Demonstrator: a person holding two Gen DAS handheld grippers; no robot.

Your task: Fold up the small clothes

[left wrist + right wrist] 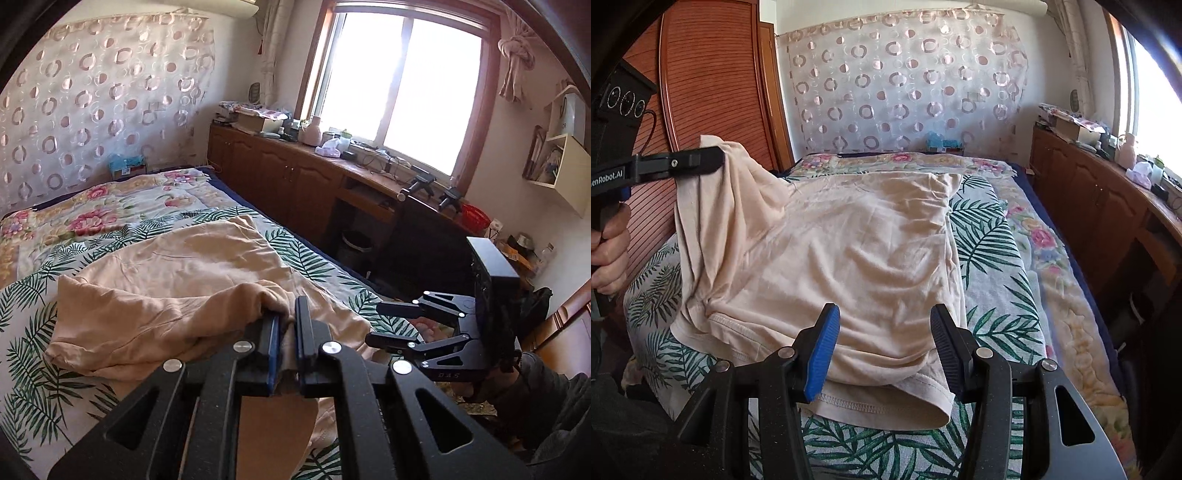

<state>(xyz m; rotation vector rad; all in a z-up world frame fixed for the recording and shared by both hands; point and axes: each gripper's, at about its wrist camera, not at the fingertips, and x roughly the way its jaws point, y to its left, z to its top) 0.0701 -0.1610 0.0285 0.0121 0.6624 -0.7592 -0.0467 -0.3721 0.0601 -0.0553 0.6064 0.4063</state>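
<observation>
One peach shirt [849, 240] of soft, wrinkled cloth lies on the bed [997, 258], over a leaf-print sheet. The left gripper [288, 325] has its two fingers pinched on a raised fold at the left; the right gripper [884, 325] holds its fingers half open above the near hem, gripping nothing

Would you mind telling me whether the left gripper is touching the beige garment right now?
Touching. The left wrist view shows the left gripper shut on a bunched fold of the beige garment, with cloth squeezed between its blue pads.
</observation>
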